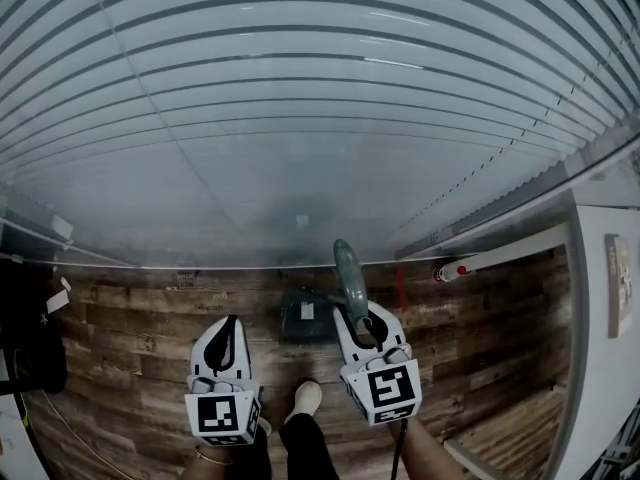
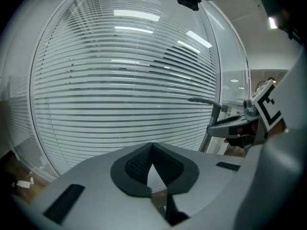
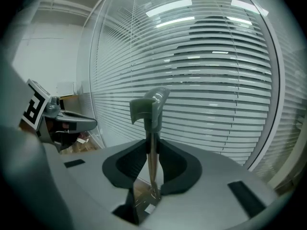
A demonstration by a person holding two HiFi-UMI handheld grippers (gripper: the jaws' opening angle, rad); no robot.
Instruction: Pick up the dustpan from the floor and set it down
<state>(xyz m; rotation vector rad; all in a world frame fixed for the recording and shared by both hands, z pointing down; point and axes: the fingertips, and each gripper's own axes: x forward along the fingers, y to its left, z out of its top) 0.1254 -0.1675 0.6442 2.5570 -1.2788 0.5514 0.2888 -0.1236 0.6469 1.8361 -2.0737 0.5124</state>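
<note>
Dustpan (image 1: 349,271), just one, hangs clamped in the right tongs (image 3: 152,152); left tongs (image 2: 152,150) together, empty.

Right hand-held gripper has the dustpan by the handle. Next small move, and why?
Probably lower the right hand-held gripper a little, until the dustpan sits flat on the wooden floor. Its jaws are clamped on the handle, and the head view doesn't show whether the dustpan rests on the floor yet.

Left hand-held gripper (image 1: 232,323) closed (empty), right one (image 1: 362,326) clamped
</note>
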